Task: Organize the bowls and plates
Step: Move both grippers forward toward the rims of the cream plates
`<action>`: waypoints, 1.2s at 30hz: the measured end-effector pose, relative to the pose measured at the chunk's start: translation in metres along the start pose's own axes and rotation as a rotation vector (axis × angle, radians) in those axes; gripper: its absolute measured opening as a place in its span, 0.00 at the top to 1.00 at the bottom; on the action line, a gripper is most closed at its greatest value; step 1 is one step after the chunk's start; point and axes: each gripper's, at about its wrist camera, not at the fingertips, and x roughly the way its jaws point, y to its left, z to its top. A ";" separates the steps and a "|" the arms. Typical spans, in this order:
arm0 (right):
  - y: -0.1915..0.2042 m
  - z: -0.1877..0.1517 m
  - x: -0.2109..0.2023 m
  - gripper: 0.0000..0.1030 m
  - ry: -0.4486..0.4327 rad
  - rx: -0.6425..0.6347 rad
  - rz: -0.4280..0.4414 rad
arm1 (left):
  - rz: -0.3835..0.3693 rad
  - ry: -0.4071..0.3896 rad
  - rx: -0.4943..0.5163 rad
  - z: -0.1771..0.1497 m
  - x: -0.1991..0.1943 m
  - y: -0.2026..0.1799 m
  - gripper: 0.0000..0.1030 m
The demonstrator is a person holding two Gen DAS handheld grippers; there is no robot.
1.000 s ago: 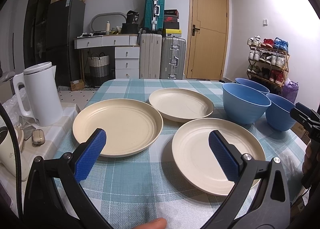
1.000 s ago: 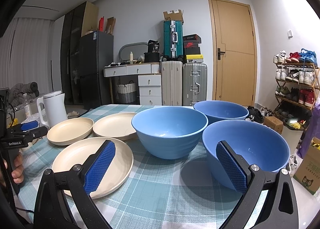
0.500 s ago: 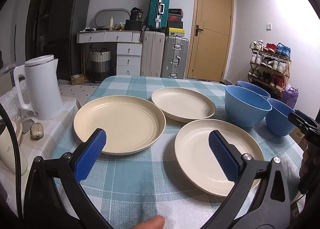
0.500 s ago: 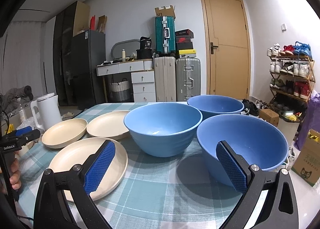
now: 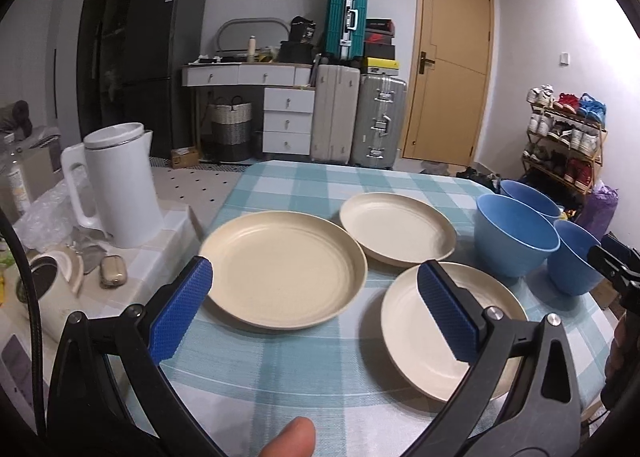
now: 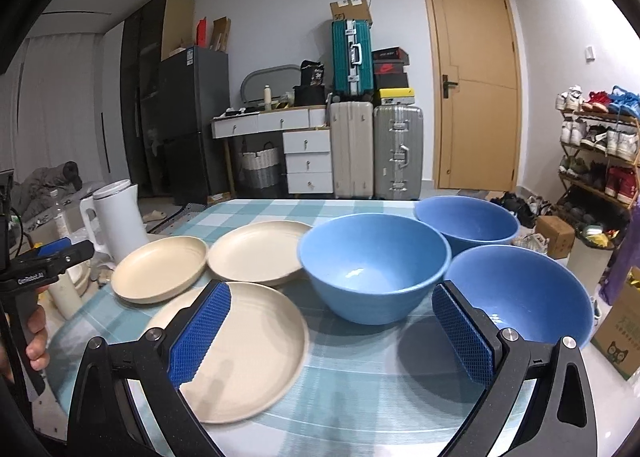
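Three cream plates and three blue bowls sit on the checked tabletop (image 5: pixel 304 185), and the middle bowl (image 6: pixel 372 265) serves as the landmark. The far bowl (image 6: pixel 468 221) stands just behind it to the right, and the near bowl (image 6: pixel 520 293) just beside it on the right. Left of the middle bowl lies the far plate (image 6: pixel 256 257), its rim close to the bowl's side. The left plate (image 6: pixel 160 269) sits further left, just beside the far plate. The near plate (image 6: pixel 240 345) lies in front of and to the left of the middle bowl. A white kettle (image 5: pixel 116 185) stands well to the left, off the checked cloth.

The left gripper (image 5: pixel 316 309) hovers over the near edge of the tabletop, jaws spread wide and empty. The right gripper (image 6: pixel 332 333) hangs in front of the middle bowl, jaws likewise released, holding nothing.
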 end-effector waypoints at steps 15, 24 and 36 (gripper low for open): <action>0.050 0.046 0.012 0.00 0.073 -0.002 0.122 | 0.110 0.105 -0.033 0.020 0.005 0.033 0.01; 0.083 0.063 0.041 0.00 0.130 -0.022 0.179 | 0.093 0.165 -0.096 0.030 0.035 0.048 0.01; 0.112 0.071 0.108 0.00 0.235 -0.003 0.216 | 0.131 0.245 -0.120 0.018 0.083 0.083 0.01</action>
